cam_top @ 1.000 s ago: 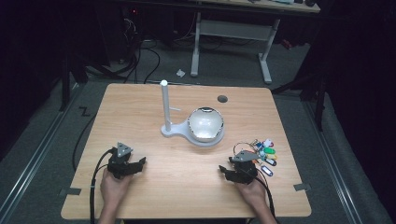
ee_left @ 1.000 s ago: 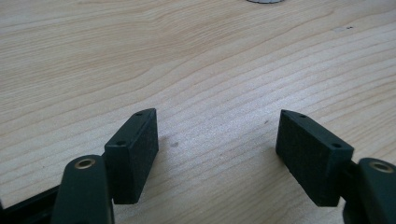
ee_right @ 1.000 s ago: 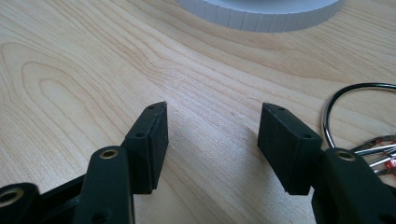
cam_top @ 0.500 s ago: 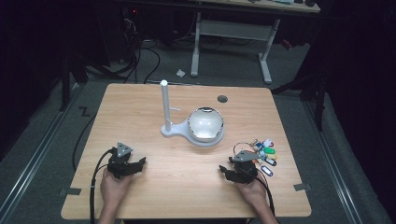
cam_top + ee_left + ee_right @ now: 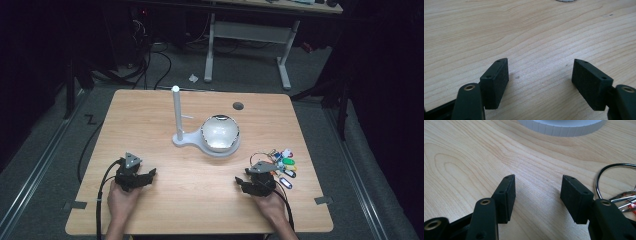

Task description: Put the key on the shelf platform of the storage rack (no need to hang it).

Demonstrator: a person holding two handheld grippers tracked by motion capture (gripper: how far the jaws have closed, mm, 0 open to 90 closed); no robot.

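Keys (image 5: pixel 281 165) just beside right hand-held gripper (image 5: pixel 248 182), untouched, jaws apart.

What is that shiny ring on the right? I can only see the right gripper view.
Observer: It's a key ring. The high view shows a bunch of coloured key tags on it.
Operator: And what is the white thing at the top?
Observer: It's the base of a white stand with an upright post. A bowl sits on it.
Operator: Where is the other gripper?
Observer: The left gripper rests near the table's front left, held in a hand. Its jaws are open with nothing between them.
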